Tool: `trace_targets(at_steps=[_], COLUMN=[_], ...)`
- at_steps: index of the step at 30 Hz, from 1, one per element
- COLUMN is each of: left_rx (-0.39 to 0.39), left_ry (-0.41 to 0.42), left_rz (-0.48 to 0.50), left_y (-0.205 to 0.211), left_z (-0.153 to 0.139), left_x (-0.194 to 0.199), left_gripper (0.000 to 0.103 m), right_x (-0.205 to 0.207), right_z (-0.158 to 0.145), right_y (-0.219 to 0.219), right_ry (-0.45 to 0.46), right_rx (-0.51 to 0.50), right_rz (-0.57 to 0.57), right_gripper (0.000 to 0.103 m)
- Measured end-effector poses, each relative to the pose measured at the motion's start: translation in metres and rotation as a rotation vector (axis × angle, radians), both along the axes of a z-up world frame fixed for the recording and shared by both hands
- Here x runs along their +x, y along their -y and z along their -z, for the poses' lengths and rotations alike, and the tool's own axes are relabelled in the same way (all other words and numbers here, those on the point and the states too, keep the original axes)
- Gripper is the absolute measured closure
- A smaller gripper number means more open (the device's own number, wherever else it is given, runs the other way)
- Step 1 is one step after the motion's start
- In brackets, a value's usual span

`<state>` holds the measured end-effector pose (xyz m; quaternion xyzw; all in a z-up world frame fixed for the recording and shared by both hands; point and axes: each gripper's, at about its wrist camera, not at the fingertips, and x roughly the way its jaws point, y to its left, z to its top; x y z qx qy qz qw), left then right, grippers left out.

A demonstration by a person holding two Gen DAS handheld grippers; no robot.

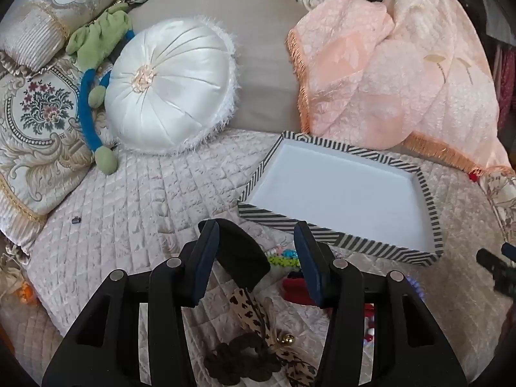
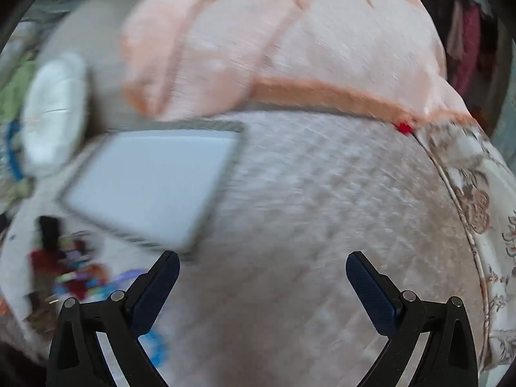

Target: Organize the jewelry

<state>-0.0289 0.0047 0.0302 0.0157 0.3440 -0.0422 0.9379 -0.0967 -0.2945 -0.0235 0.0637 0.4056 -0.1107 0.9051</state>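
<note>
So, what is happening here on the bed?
A person is sorting jewelry with two handheld grippers. The left gripper hovers over a pile of accessories on the quilt, with a black piece between its fingers. The right gripper is wide open and empty. The striped tray is still empty.

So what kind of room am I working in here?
Most likely a bedroom, on top of a bed: a quilted bedspread is the work surface, with a round white cushion and ornate pillows behind it, and a peach fringed throw beside the striped tray.
</note>
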Motion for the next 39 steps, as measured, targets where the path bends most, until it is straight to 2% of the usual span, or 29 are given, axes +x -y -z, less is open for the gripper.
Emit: trace_targets(at_steps=[4,8,15,22,30,39], left_rx=[-0.022,-0.025,-0.012,-0.028,-0.014,-0.012], left_ry=[-0.001,0.014,0.024,-0.009,-0.029,-0.010], left_rz=[0.007,0.016,0.009,-0.018,-0.032,-0.026], left_y=[-0.003,-0.004,-0.009,-0.018,-0.025,-0.024], left_z=[-0.004,-0.009,-0.014,-0.009,-0.008,-0.022], left_x=[-0.006,-0.017,-0.040,-0.053,-0.063,-0.075], left_gripper=[0.055,0.055,0.055,0.055,0.055,0.055], right_x=[-0.015,-0.019,-0.034,-0.043,-0.048,-0.057], right_z=[-0.018,-0.029,-0.042,-0.052,-0.055,-0.064], right_y=[-0.045,-0.083,-0.118,-0.125,-0.121,-0.125], right_ry=[0.065,0.074,0.105,0.096,0.093,0.112], right_rx=[0.012,0.047,0.013,-0.019,0.004,0.006], right_rz=[-0.054,-0.099,-0.134,-0.117,-0.094,-0.105], right_gripper=[0.001,0.001,0.001,0.001,0.001,0.001])
